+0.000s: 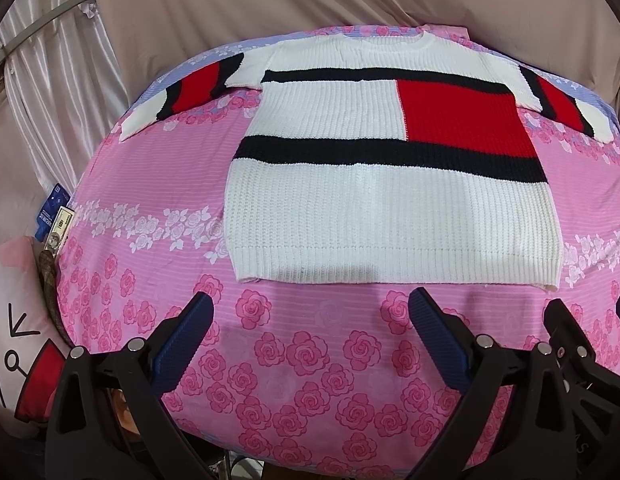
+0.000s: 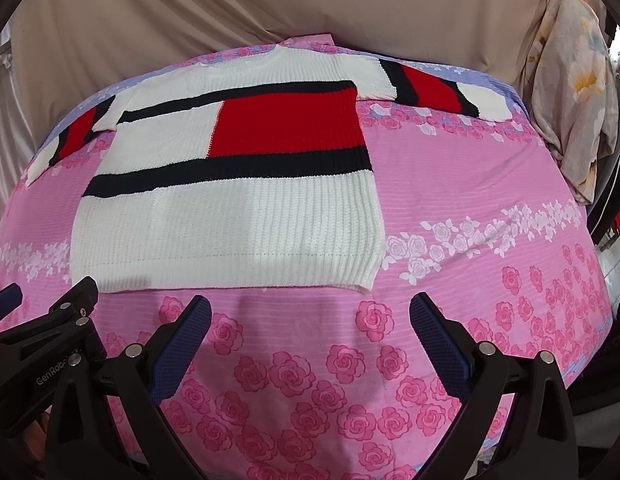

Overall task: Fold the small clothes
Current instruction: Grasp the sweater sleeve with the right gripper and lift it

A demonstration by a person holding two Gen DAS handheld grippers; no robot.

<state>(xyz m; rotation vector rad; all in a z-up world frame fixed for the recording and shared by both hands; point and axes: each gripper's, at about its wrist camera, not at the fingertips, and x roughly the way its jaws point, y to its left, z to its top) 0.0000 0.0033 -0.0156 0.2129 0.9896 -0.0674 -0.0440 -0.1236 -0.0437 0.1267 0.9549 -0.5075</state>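
The knitted sweater [image 1: 389,208] lay flat and face up on the pink rose-print bedsheet [image 1: 302,360], both sleeves spread outward, its hem nearest the grippers. The left gripper [image 1: 310,332] hovered just short of the hem — jaws spread wide, holding nothing. The right gripper [image 2: 310,332] stood beside it, likewise released and clear of the fabric. A beige curtain [image 2: 230,8] hung behind the bed.
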